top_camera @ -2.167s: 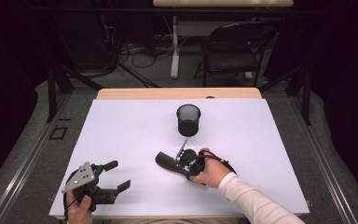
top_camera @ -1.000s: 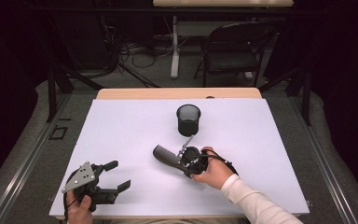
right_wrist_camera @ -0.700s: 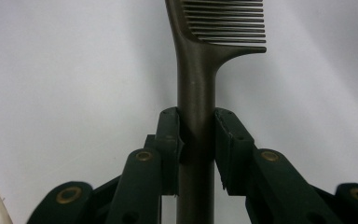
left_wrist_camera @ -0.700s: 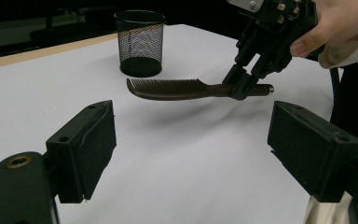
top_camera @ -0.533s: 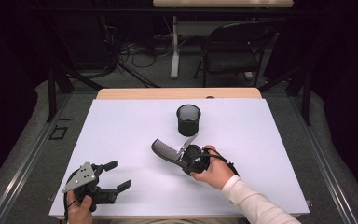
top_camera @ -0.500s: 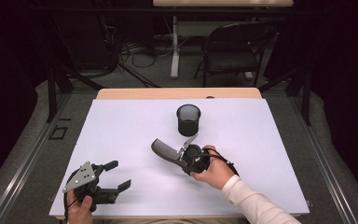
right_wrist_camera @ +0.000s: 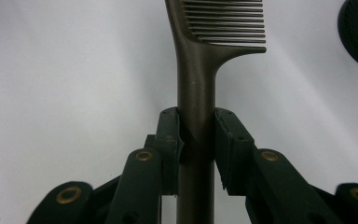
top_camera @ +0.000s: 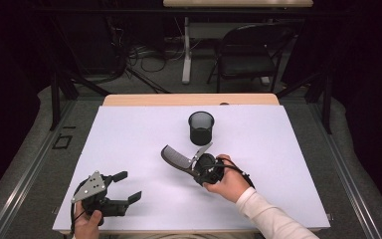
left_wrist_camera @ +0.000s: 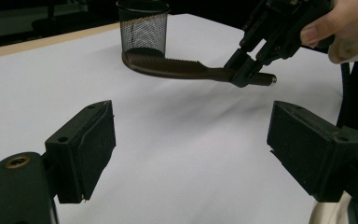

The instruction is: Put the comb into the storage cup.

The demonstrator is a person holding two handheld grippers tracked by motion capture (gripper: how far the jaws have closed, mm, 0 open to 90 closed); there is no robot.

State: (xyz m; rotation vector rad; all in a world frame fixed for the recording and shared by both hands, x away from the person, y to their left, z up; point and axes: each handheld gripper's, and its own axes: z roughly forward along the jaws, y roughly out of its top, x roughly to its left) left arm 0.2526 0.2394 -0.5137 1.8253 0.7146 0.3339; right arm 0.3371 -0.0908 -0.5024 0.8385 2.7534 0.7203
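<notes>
Lifted comb (top_camera: 175,159) up-left since earlier, right jaws clamped on its handle, teeth ahead toward cup (top_camera: 201,128); left jaws wide open, empty

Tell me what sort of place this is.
Probably a lab or recording workspace, not a home: a white-covered table stands among loose floor cables, a folding chair and dark surroundings, while a person works hand-held grippers.

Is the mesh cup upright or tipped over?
Upright: the mesh cup stands on its base on the table, open mouth up.
</notes>
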